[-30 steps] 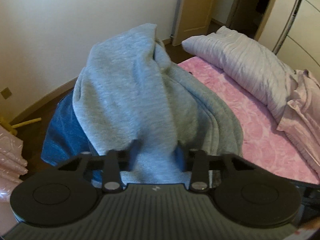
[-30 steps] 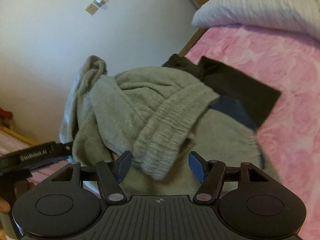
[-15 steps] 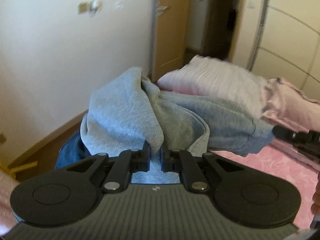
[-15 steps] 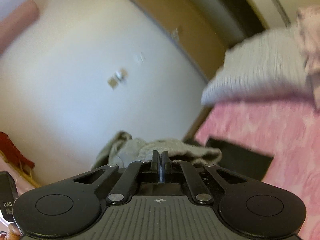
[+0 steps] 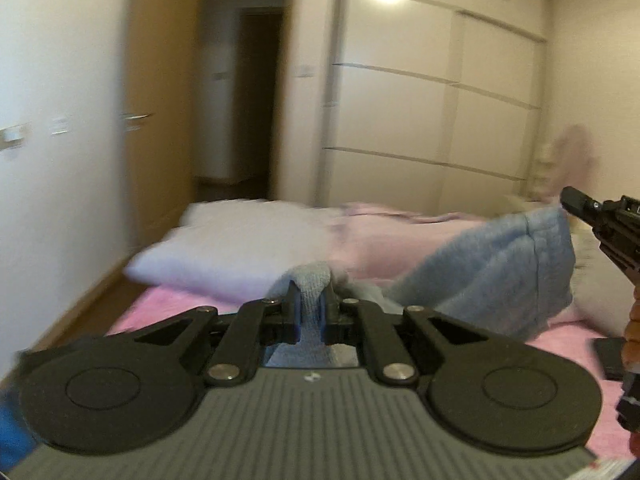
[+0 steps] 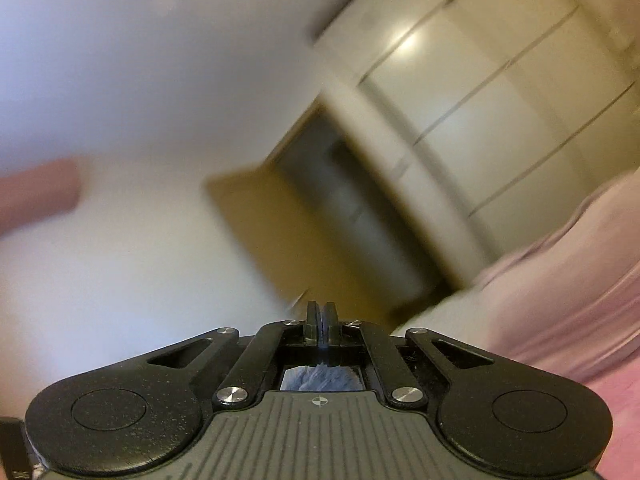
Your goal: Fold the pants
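Left gripper (image 5: 310, 307) pinches grey pants (image 5: 488, 268) stretching rightward.

The left wrist view looks level along its fingers across the pink bed (image 5: 168, 304) toward the far wardrobe (image 5: 432, 112) and open door (image 5: 160, 120), close over the mattress. The right wrist view is rolled and tilted upward, facing the same wardrobe (image 6: 500, 92) and door (image 6: 280, 232), both blurred.

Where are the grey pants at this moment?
In the left wrist view the grey pants hang above the pink bed, stretched from the left gripper to the right gripper at the right edge.
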A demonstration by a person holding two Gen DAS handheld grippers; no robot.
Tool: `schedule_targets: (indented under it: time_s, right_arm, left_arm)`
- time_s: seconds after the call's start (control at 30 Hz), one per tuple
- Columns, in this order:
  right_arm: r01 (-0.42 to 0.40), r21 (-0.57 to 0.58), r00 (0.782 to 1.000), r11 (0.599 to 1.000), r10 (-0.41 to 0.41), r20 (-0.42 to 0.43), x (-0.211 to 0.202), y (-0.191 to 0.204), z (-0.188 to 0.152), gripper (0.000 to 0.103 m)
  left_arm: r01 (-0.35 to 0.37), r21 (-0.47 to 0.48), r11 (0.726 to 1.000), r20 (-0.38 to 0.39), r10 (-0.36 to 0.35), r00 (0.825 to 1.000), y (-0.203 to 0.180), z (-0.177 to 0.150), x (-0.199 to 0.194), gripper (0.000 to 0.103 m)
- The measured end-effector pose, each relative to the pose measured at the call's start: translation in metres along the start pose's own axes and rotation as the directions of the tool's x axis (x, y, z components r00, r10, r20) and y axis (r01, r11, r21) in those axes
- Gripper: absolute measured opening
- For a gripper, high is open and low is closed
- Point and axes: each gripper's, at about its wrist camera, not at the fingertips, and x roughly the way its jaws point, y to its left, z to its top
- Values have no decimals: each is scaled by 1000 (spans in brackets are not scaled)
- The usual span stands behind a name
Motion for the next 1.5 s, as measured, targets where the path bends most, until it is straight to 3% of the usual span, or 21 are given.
schedule_targets:
  time_s: [0.03, 0.1, 0.17, 0.23, 0.27, 0.3, 0.33, 0.4, 0.47, 0.53, 0.6, 0.7, 0.77, 0.97, 1.07, 1.23, 1.37, 1.5]
  right_arm:
    - [34, -39, 997, 999, -31, 68, -28, -5, 24, 0]
    - [93, -96, 990, 991, -81, 119, -67, -10, 58, 0]
    - [159, -133, 981, 978, -140, 137, -105, -18, 86, 0]
    - [233, -148, 971, 961, -220, 96, -135, -27, 102, 0]
    - [273, -150, 962, 950, -268, 48, -145, -33, 106, 0]
    - [311, -158, 949, 937, -316, -8, -154, -40, 106, 10]
    - [366, -179, 916, 913, -387, -102, -162, -50, 106, 43]
    - [454, -215, 833, 865, -497, -242, -175, -69, 96, 74]
    - [515, -248, 731, 821, -571, -373, -197, -94, 80, 74]
    - [589, -257, 610, 766, -630, -481, -219, -119, 53, 74]
    - [623, -258, 523, 738, -639, -564, -241, -136, 33, 74]
    - [649, -264, 438, 714, -633, -638, -275, -161, 4, 74]
    - [650, -261, 415, 713, -622, -664, -282, -164, -4, 74]
    - [666, -266, 384, 696, -627, -678, -281, -149, -33, 74]
    - [687, -274, 347, 673, -635, -690, -273, -145, -50, 74]
    - [700, -326, 283, 636, -665, -691, -269, -128, -83, 74]
    - [710, -323, 274, 626, -667, -693, -268, -115, -99, 74]
    - [711, -328, 272, 622, -673, -687, -268, -109, -100, 74]
  left_arm:
    - [51, 6, 999, -1, -51, 999, -19, 4, 4, 6]
    - [173, 34, 984, -8, -173, 985, -68, 5, 8, 6]
    - [292, 67, 954, -28, -291, 956, -126, 2, 13, 6]
    - [413, 107, 904, -97, -404, 910, -180, -4, 29, 8]
    - [424, 104, 900, -142, -409, 902, -202, -13, 40, 9]
    - [436, 104, 894, -183, -414, 892, -222, -20, 50, 10]
    - [429, 120, 895, -200, -401, 894, -243, -31, 58, 12]
    - [344, 170, 923, -225, -304, 926, -263, -49, 67, 12]
    - [294, 163, 942, -272, -244, 931, -270, -68, 80, 19]
    - [260, 156, 953, -325, -199, 924, -271, -84, 90, 22]
    - [227, 155, 962, -378, -155, 913, -265, -107, 83, 29]
    - [216, 144, 966, -463, -127, 877, -248, -138, 67, 33]
    - [232, 145, 962, -516, -126, 847, -250, -157, 64, 36]
    - [315, 146, 938, -626, -159, 763, -242, -190, 53, 41]
    - [332, 147, 932, -665, -156, 731, -236, -203, 58, 41]
    - [381, 146, 913, -694, -180, 697, -224, -213, 52, 42]
    - [412, 142, 900, -716, -193, 671, -218, -222, 47, 42]
    - [420, 141, 897, -718, -200, 667, -215, -222, 44, 42]
